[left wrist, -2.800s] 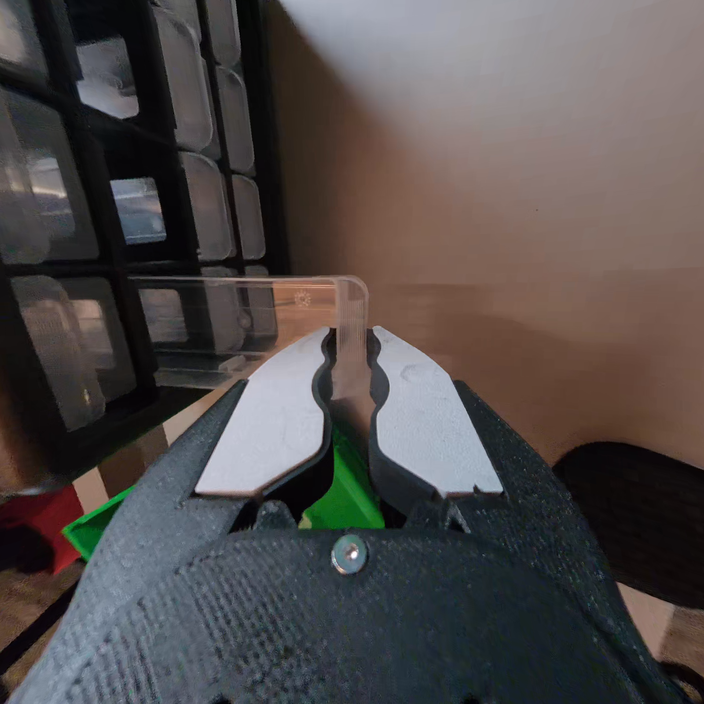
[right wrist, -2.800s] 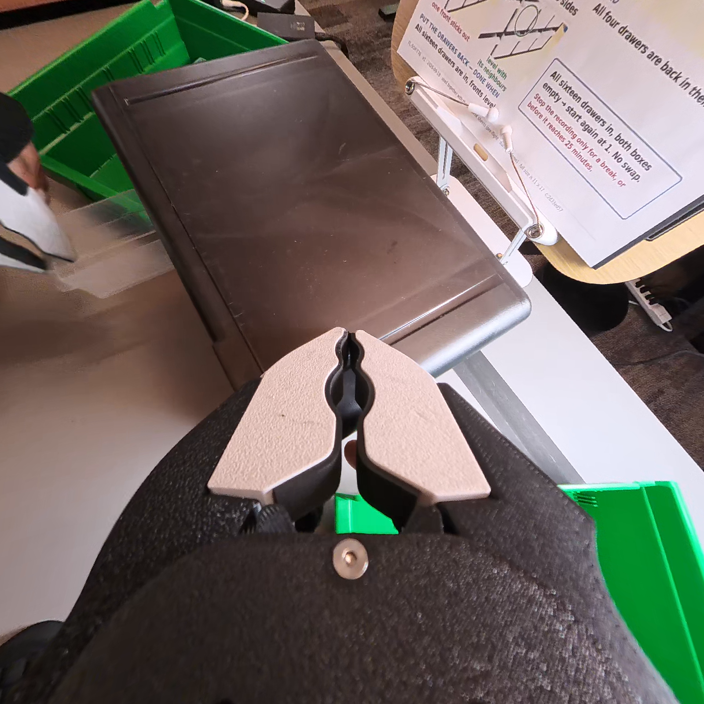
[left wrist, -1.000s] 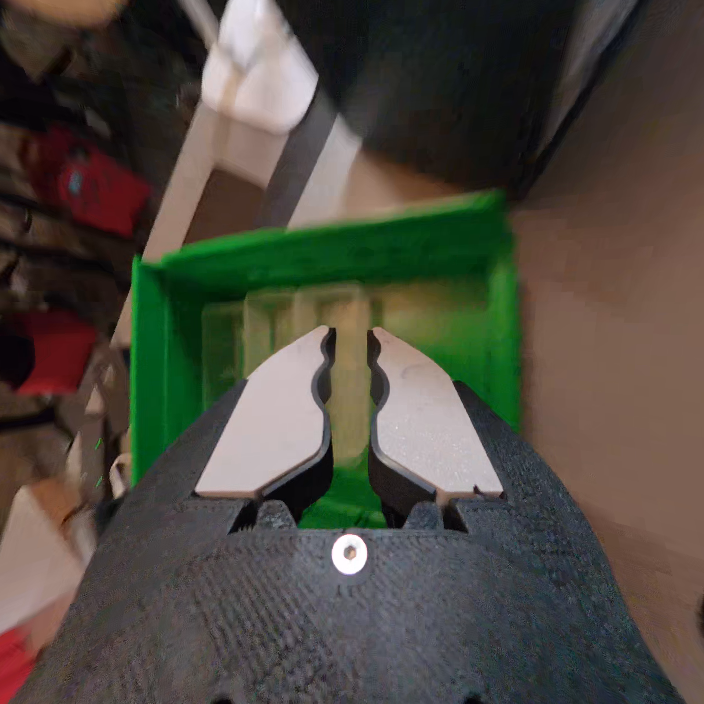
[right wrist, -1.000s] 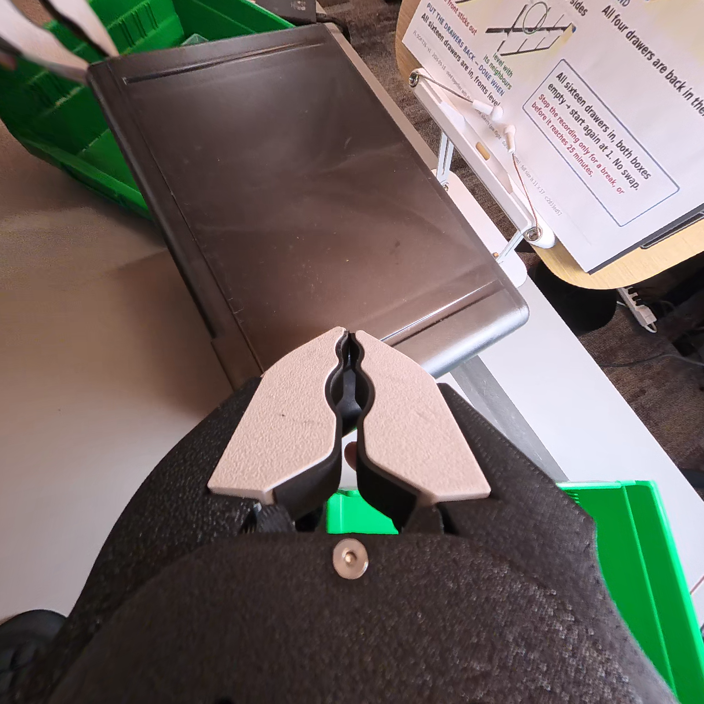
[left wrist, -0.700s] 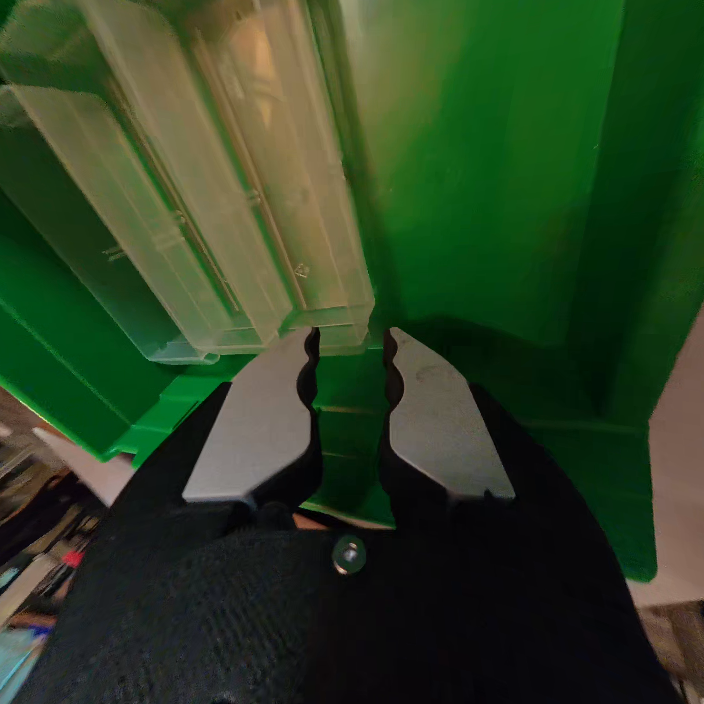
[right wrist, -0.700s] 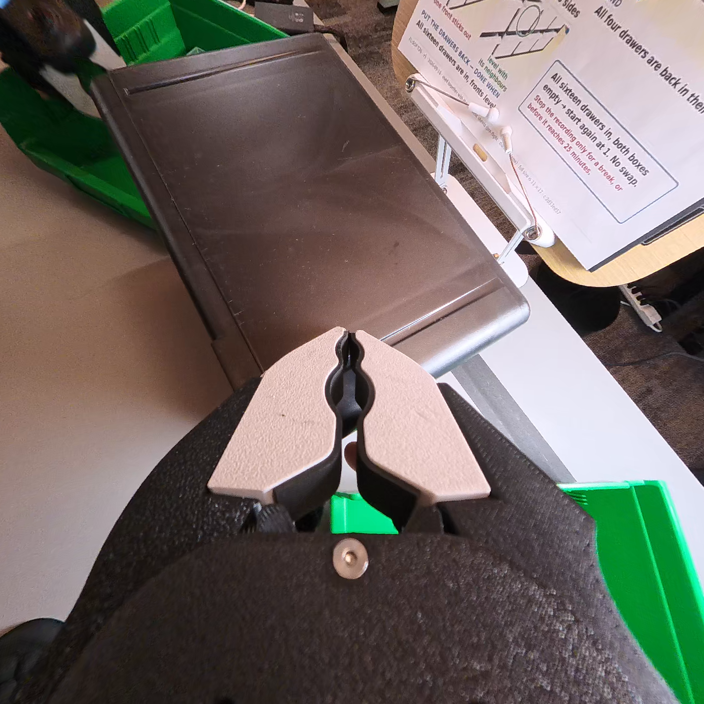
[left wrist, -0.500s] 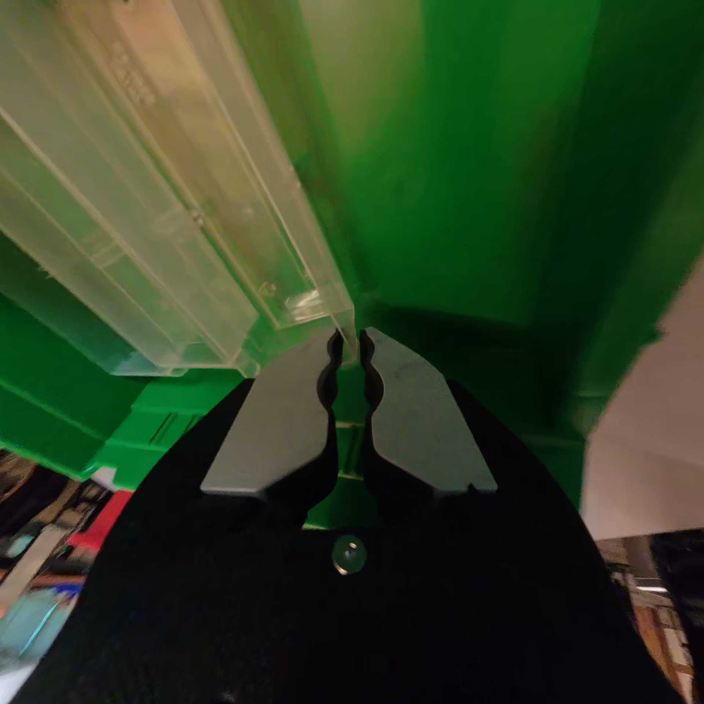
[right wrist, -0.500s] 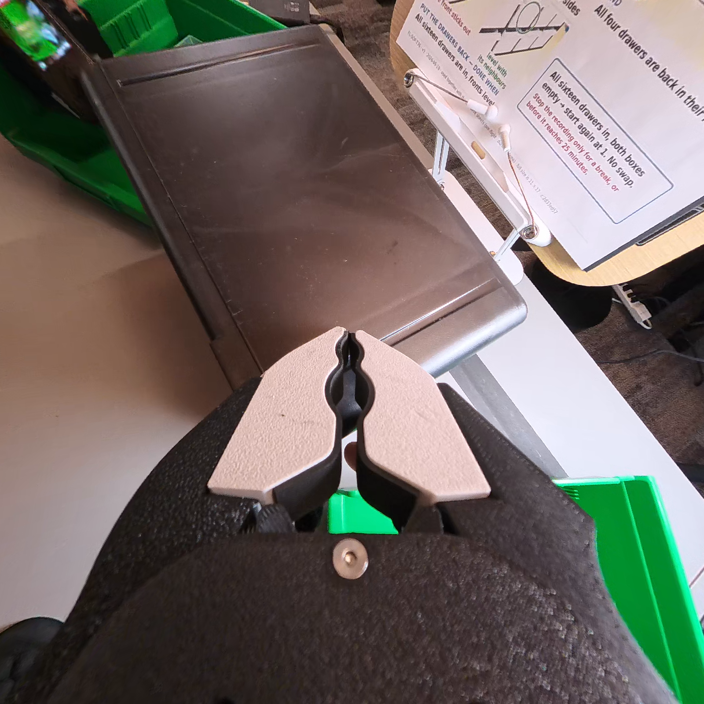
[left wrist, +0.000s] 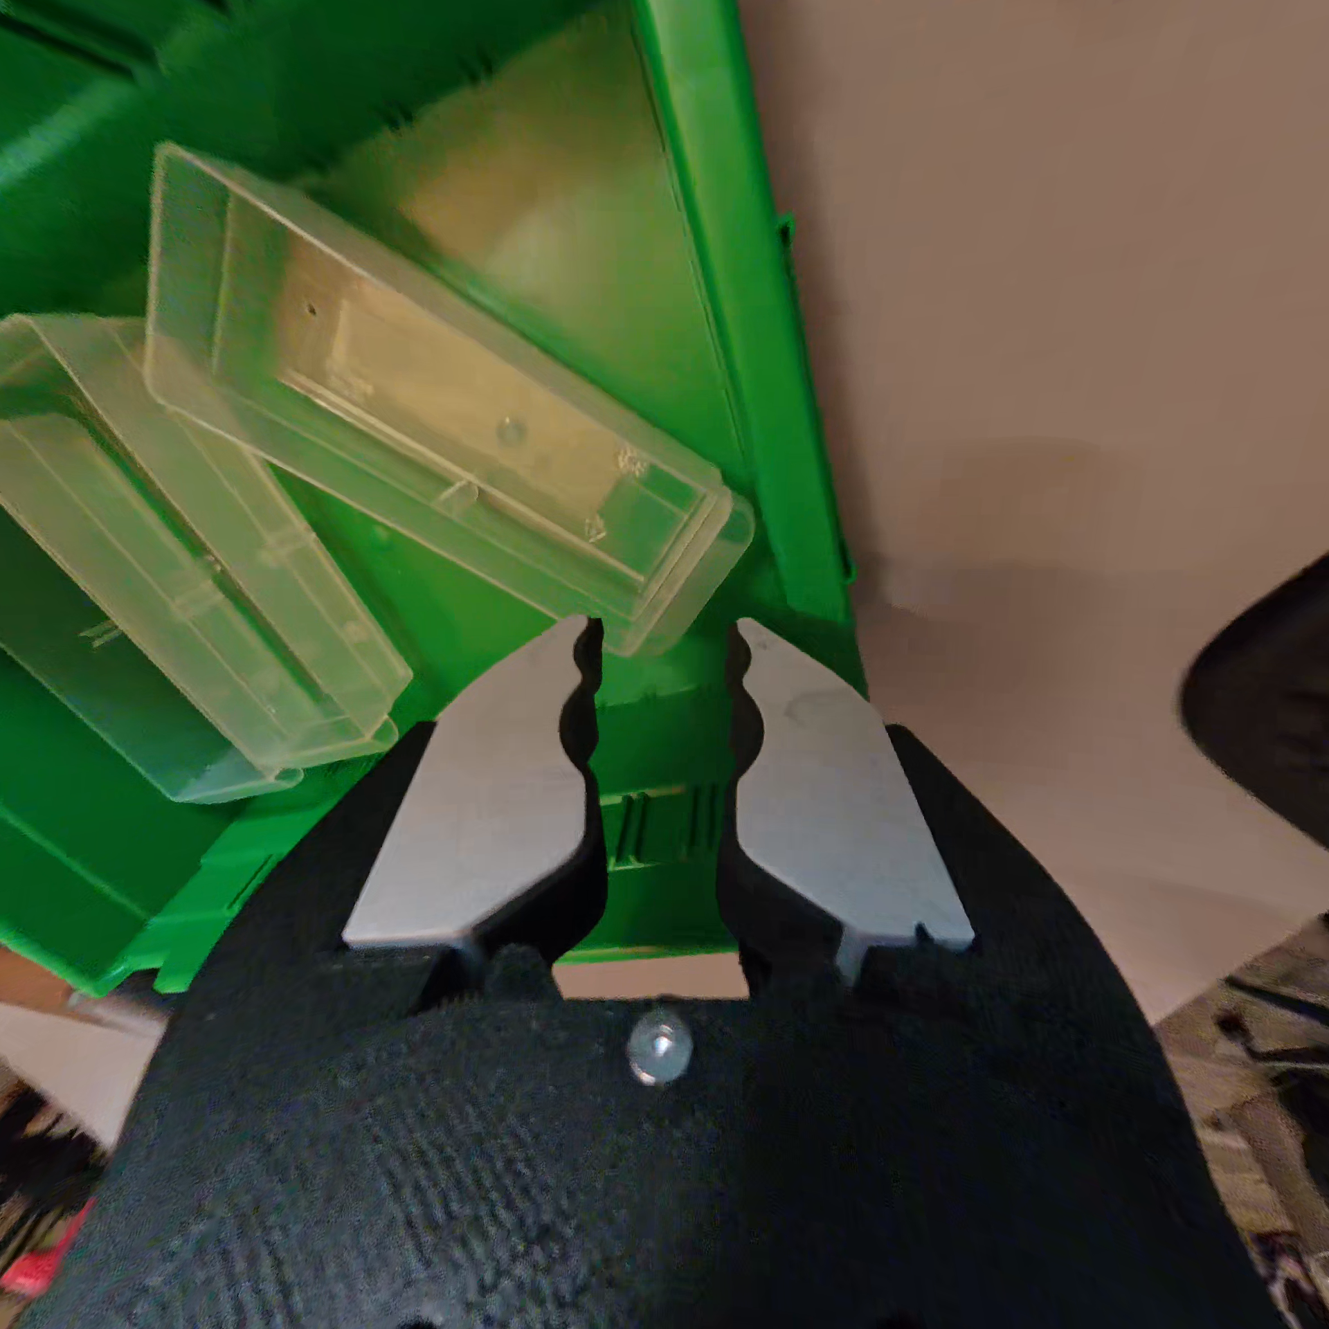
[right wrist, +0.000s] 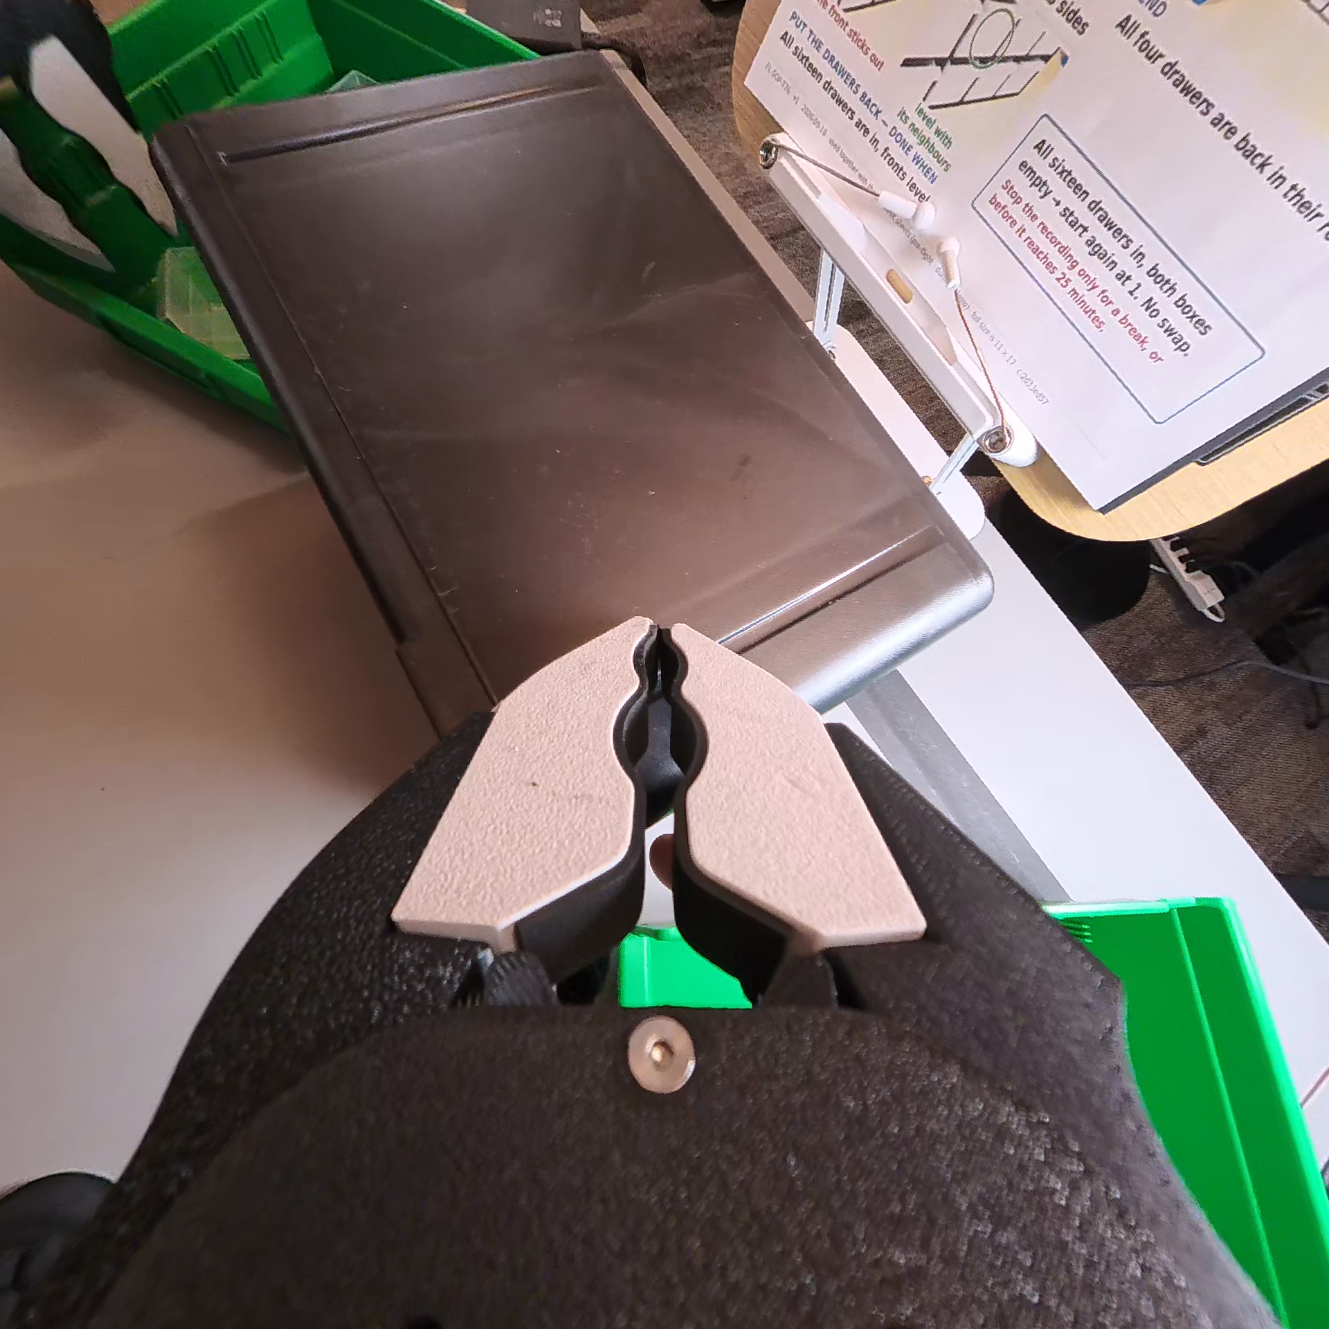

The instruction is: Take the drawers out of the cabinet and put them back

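Jaws of the left gripper (left wrist: 665,633) stand apart with nothing between them, the tips just short of the near corner of a clear plastic drawer (left wrist: 431,403). That drawer lies tilted inside a green bin (left wrist: 762,359), filling the centre of the left wrist view; a second clear drawer (left wrist: 165,568) lies beside it at the left edge, partly beneath it. The bin rests on a pale table (left wrist: 1079,288).

Jaws of the right gripper (right wrist: 660,633) are pressed together, tips touching, holding nothing. They hover over the near end of the dark cabinet (right wrist: 561,374), which lies across the middle of the right wrist view. A green bin (right wrist: 216,65) sits at the upper left, touching the cabinet's far end, with the left gripper (right wrist: 43,144) above it. Another green bin (right wrist: 1222,1043) occupies the lower right. A printed sheet on a stand (right wrist: 1115,180) stands at the upper right.
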A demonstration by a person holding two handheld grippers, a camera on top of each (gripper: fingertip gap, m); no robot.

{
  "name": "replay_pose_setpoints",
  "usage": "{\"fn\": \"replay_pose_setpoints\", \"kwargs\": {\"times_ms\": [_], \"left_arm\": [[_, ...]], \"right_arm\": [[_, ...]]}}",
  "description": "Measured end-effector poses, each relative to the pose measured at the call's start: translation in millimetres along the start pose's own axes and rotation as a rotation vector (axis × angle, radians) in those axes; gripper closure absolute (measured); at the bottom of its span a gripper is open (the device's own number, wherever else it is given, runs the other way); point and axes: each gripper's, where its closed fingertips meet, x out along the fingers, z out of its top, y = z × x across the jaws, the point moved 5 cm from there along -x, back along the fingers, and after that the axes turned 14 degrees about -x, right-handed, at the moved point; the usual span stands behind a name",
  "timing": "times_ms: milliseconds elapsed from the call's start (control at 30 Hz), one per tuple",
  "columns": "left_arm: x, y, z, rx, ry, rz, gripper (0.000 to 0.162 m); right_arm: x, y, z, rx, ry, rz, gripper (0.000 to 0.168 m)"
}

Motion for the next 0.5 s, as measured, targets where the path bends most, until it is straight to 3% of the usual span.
{"fn": "replay_pose_setpoints", "kwargs": {"times_ms": [300,500], "left_arm": [[37,1,-6,0.086,0.11,0.054,0.141],[4,-5,8,0.025,0.002,0.037,0.144]], "right_arm": [[0,1,1,-0.002,0.02,-0.012,0.168],[0,0,1,-0.002,0.019,-0.008,0.168]]}}
